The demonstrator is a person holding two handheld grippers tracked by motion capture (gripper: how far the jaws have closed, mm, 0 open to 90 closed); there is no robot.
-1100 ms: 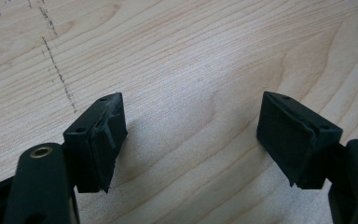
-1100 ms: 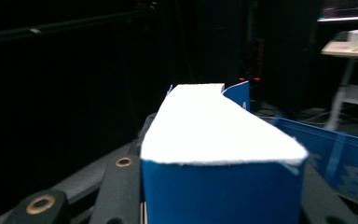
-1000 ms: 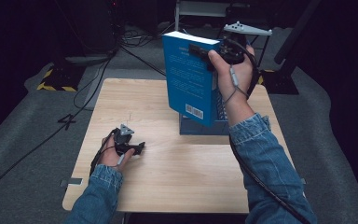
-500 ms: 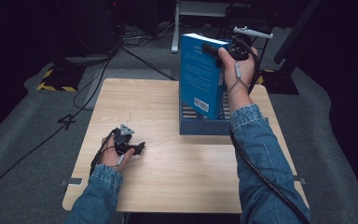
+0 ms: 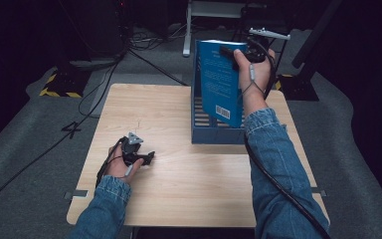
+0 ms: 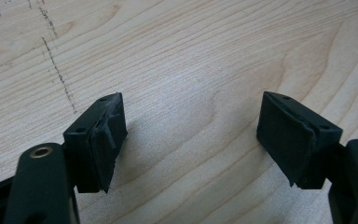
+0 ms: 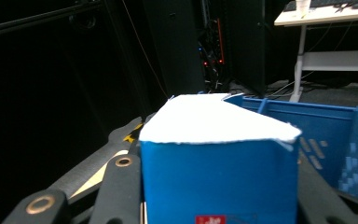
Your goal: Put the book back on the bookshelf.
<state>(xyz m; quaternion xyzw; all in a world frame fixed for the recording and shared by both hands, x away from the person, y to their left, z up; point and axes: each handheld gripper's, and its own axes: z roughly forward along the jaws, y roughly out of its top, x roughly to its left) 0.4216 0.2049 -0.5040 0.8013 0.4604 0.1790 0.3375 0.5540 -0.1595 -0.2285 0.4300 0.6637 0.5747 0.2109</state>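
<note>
Right gripper (image 5: 229, 51), jaws clenched on the thick blue paperback book (image 5: 219, 87), has lowered it into the blue slotted plastic rack (image 5: 204, 132); left gripper (image 5: 146, 158) idles, jaws released, on the bench (image 5: 189, 189).

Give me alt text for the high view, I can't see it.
The right tongs hold a blue book upright in a blue rack on a wooden table. The left tongs rest open on the table near its left edge.

Bright lit table (image 5: 189, 199), dark surroundings, soft focus.
</note>
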